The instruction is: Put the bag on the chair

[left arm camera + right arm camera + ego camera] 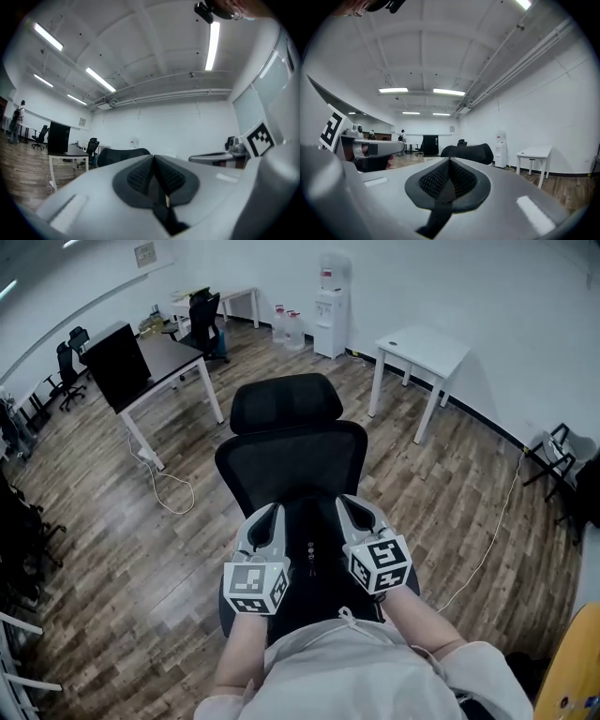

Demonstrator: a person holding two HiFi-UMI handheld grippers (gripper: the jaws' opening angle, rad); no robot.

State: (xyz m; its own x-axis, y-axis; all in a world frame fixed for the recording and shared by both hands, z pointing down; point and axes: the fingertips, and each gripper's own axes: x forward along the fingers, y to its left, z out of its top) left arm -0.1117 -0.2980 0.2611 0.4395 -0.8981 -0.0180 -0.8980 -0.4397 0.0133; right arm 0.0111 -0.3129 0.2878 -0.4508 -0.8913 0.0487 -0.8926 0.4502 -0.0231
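**A:** At 6 o'clock, right under the head cam: left gripper (pixel 265 526) and right gripper (pixel 359 517) side by side, pointing level toward 12. Both claws squeezed together, each pinching a dark strap (pixel 161 213) between the pads. Same deal in the right gripper view, with the strap (pixel 436 211) trailing down and out of sight.

**B:** And the bag (pixel 311 568)?

**A:** Looks like the black lump between the two grippers, over the seat of the chair (pixel 291 451). Black on black, so no clean edges to trace. Can't tell whether hanging free or already touching the seat.

**B:** Anything likely to go sideways?

**A:** Thin straps in a tip pinch, for one. Could slide out under the weight and dump the bag early. Could also come down off-centre, catch the front edge of the seat and roll off toward 6. Probably a swivel chair too, so a bump from the load might turn the seat away mid-drop.

**B:** Clutter further out?

**A:** Loose cable (pixel 173 488) on the floor around 9, desk with a dark screen (pixel 117 362) at 10, water dispenser (pixel 330 310) at 12, white table (pixel 427 348) at 1. All well apart from the chair, no trouble there.
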